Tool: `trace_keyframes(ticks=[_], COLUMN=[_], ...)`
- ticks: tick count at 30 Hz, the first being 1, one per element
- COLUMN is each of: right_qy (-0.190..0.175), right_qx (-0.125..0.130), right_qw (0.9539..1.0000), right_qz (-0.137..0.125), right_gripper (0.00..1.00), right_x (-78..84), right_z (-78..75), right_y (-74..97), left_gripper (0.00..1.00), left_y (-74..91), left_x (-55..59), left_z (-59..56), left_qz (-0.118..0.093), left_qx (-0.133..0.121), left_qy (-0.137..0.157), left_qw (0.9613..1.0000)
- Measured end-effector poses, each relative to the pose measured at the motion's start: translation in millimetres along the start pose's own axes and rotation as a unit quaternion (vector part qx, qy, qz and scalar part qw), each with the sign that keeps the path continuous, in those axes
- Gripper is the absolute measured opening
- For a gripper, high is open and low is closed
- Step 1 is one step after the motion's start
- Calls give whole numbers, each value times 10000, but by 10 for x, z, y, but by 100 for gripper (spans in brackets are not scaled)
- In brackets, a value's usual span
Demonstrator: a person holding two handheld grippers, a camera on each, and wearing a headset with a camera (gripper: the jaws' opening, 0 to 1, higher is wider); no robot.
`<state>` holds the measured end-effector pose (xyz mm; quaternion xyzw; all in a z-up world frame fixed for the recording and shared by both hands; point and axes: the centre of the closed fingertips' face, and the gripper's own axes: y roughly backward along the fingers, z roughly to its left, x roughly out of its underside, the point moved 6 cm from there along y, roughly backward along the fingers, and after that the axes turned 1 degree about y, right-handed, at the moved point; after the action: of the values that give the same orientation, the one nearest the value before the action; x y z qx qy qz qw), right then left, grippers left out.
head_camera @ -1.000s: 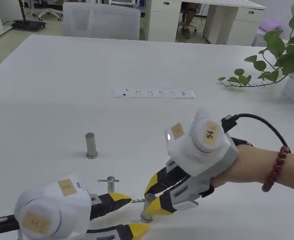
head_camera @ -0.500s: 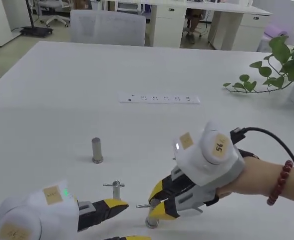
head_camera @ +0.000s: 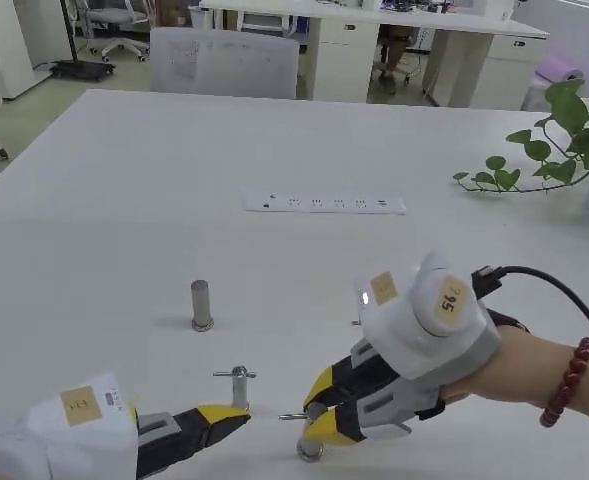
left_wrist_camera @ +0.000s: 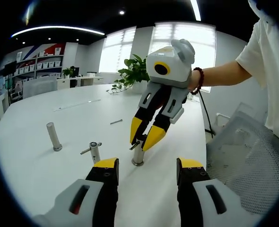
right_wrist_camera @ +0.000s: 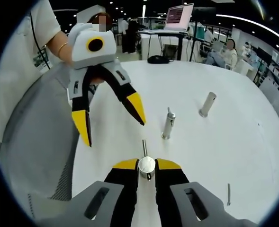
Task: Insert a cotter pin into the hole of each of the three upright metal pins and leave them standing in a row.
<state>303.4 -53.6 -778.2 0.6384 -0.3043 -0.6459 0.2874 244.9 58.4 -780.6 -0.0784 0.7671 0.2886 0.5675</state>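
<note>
On the white worktop [head_camera: 94, 200], with a power strip [head_camera: 324, 204] lying towards its far side, three metal pins stand upright in a row running from far left to near right. The right tool [right_wrist_camera: 147, 166] reaches in from the right, its jaws closed to a narrow gap on the head of the near metal pin [left_wrist_camera: 138, 156], presumably to keep it from toppling while its hole is loaded. The left tool [left_wrist_camera: 148, 164] hovers just left of that pin, jaws wide apart and holding nothing. The middle metal pin [head_camera: 239, 388] stands free and already carries the first cotter pin [head_camera: 234, 374] crosswise. The far metal pin [head_camera: 202, 305] stands bare. The second cotter pin [head_camera: 292, 416] projects leftward from the near metal pin's head, apparently through the hole; how fully it is seated cannot be told. A spare cotter pin [left_wrist_camera: 115, 121] lies flat on the worktop beyond the right tool, likely reserved for the far metal pin. Compared with one second earlier, the left tool's jaw tip, which was then touching the second cotter pin, has drawn back leftward and is clear of it. The right tool's grip is unchanged, and all three metal pins stand as before.
</note>
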Motion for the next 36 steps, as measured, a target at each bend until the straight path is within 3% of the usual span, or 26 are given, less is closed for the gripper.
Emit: trace_keyframes(ticks=[15,36], right_qy=[-13,-30], right_qx=[88,269], right_qw=[10000,9996], right_qz=[-15,84], right_gripper=[13,13], right_x=[-42,-65], right_z=[-26,-321], right_y=[30,24], left_gripper=[56,65], left_y=[142,175], left_x=[-47,-45], left_z=[-4,37], left_qz=[-149,-226], left_qx=[-214,-424], left_qy=[97,267], left_qw=[9996,9985])
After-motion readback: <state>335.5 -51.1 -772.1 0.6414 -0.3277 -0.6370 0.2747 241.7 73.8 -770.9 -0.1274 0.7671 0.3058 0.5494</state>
